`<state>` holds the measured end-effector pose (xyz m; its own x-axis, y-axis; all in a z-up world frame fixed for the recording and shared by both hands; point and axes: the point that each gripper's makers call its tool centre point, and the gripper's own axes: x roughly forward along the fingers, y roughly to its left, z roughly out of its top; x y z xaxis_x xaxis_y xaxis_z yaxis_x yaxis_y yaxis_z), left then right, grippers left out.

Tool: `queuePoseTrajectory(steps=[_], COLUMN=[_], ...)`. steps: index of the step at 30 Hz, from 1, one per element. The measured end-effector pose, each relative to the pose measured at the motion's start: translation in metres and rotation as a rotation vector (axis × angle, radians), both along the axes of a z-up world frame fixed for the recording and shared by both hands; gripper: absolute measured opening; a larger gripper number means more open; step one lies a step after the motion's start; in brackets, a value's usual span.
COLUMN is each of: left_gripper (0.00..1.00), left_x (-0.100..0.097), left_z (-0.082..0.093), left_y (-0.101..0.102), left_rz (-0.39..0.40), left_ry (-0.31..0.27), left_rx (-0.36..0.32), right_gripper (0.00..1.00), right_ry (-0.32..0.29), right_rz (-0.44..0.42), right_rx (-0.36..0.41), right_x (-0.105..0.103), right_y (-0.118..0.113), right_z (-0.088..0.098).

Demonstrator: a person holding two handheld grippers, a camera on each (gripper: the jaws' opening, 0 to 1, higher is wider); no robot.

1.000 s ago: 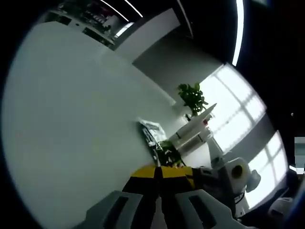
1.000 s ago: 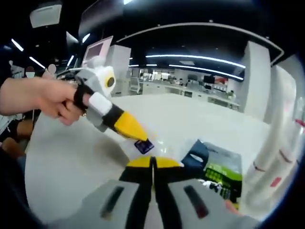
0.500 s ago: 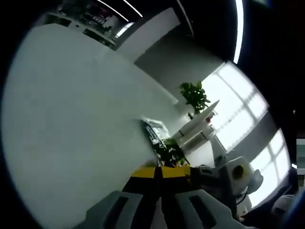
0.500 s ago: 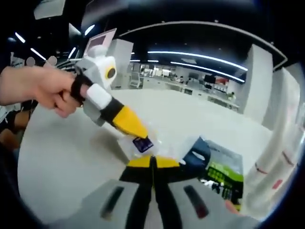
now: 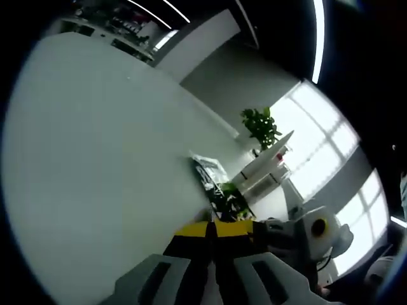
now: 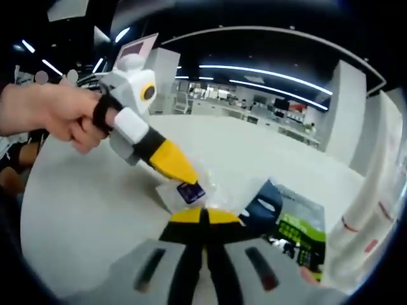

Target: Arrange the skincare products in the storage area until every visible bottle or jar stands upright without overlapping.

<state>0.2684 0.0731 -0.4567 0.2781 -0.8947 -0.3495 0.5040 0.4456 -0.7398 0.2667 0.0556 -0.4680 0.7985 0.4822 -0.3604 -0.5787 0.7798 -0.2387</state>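
Note:
In the right gripper view, a hand brings my left gripper (image 6: 191,181) in from the left. Its yellow jaws are shut on a clear sachet (image 6: 181,192) with a dark blue label, just above the white table (image 6: 82,210). My right gripper (image 6: 203,215) is shut directly below the sachet's lower edge; whether it pinches the sachet is hidden. A dark blue pouch (image 6: 261,206) lies to the right, beside a green-and-black packet (image 6: 299,232). In the left gripper view, my left gripper (image 5: 213,230) is shut, with the packets (image 5: 219,189) lying beyond it.
A white rack (image 6: 375,216) stands at the table's right edge, and the same white rack (image 5: 264,168) shows beside a potted plant (image 5: 261,127). The right gripper's body (image 5: 311,232) sits close on the right. The white table (image 5: 95,159) stretches away to the left.
The left gripper with the sachet has edged slightly up and closer in the right gripper view. Both pairs of jaws stay shut, and the packets on the table have not moved.

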Motion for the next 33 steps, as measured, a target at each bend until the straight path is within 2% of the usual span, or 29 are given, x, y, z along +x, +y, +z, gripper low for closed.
queuePoseTrajectory(steps=[12,21,27,33], left_gripper=[0.01,0.0,0.0,0.0], left_x=[-0.001,0.011,-0.004,-0.004], left_z=[-0.002,0.008,-0.008,-0.008], left_y=[0.003,0.027,0.03,0.028], left_rz=[-0.006,0.062,0.01,0.006], left_ry=[0.009,-0.021,-0.045,-0.045], left_rx=[0.002,-0.004,0.097,0.089], right_gripper=[0.0,0.0,0.0,0.0], right_ry=[-0.013,-0.018,-0.02,-0.023], right_rz=[-0.005,-0.011,-0.012,-0.014], right_rx=[0.013,0.016,0.018,0.016], right_x=[-0.001,-0.001,0.0,0.001], right_y=[-0.001,-0.001,-0.001,-0.001], right_z=[0.0,0.0,0.0,0.001])
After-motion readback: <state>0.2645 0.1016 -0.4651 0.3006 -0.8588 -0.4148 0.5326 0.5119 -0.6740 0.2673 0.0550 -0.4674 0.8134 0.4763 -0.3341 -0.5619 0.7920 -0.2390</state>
